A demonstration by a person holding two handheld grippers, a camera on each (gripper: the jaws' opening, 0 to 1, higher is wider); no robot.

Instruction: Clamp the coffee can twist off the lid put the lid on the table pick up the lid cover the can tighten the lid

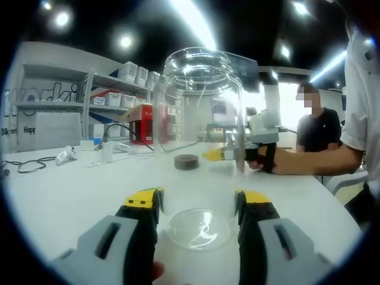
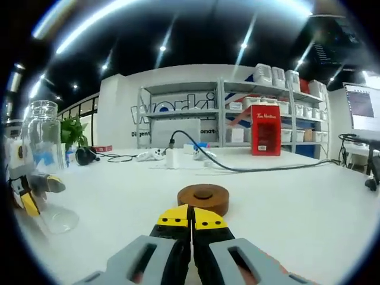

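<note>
Left tool (image 1: 199, 205): grey moulded plastic body, slotted, black jaws, yellow tips. Right tool (image 2: 191, 218): same grey body, yellow tips. White short sleeve (image 1: 361, 95); black wrist strap (image 1: 270, 158).

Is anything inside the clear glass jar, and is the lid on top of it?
The clear glass jar looks empty, its mouth open and uncovered. The round brown lid lies on the white table. The left gripper clamps the jar's lower part.

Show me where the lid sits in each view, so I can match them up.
Left gripper view: the lid lies flat on the table, mid-picture, beyond the jar held between the left gripper jaws.
Right gripper view: the lid lies centre, just past the shut right gripper.
Shared landmark: the red box near the shelves.
</note>
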